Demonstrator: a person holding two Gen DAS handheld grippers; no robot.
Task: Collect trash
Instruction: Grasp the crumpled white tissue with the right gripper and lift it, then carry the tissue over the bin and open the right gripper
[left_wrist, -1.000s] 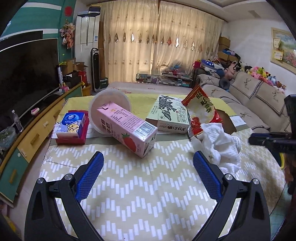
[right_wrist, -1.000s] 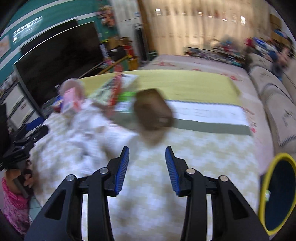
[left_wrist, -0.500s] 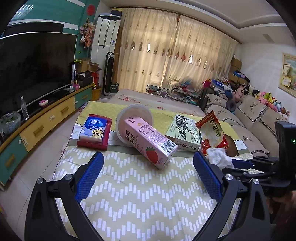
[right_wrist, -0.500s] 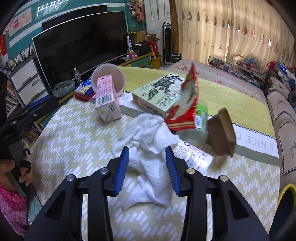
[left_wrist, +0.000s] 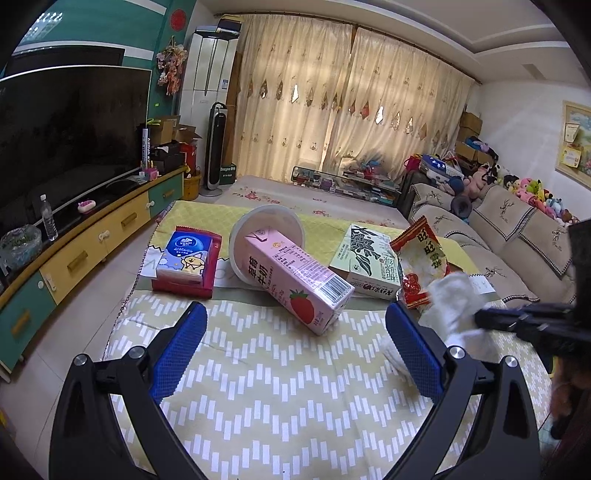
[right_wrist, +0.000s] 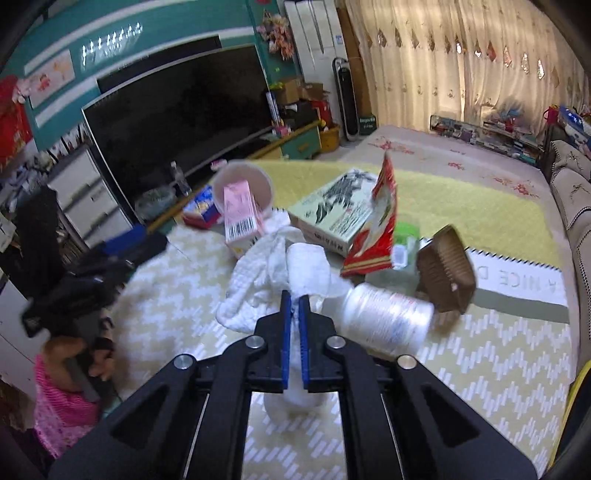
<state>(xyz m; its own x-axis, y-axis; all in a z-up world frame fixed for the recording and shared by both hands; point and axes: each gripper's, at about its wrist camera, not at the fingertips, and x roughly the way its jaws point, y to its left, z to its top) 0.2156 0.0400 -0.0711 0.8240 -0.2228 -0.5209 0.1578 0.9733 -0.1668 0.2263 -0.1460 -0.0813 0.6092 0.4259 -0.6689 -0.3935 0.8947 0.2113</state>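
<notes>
From the left wrist view, the left hand-held gripper (left_wrist: 295, 341) stands wide open with nothing between its blue pads (left_wrist: 180, 345); it hangs over the zigzag-patterned cloth on the desk (left_wrist: 266, 391). At 12 o'clock from it lies a pink strawberry milk carton (left_wrist: 295, 278) on its side, its top end inside a white paper bowl (left_wrist: 266, 236) that is tipped over. At 10 o'clock a blue tissue pack (left_wrist: 184, 256) lies on a red package (left_wrist: 192, 284). At 1 o'clock are a pale green box (left_wrist: 369, 264) and a red snack bag (left_wrist: 421, 267), which leans on it. At 3 o'clock the white crumpled tissue (left_wrist: 452, 310) is pinched by the right hand-held gripper (left_wrist: 491, 319), which comes in from the right edge.

From the right wrist view, the jaws of the right hand-held gripper (right_wrist: 294, 301) have just been closing, and now they are almost together, clamped on a fold of the white crumpled tissue (right_wrist: 280, 273); the rest of the tissue bulges ahead of the pads and also hangs under them. At 2 o'clock a clear plastic bottle (right_wrist: 386, 319) lies on its side, blurred, and beyond it is a brown paper cup (right_wrist: 447, 269), tipped over. The red snack bag (right_wrist: 376, 229) is at 1 o'clock, and the pink strawberry milk carton (right_wrist: 240, 218) at 11 o'clock.
</notes>
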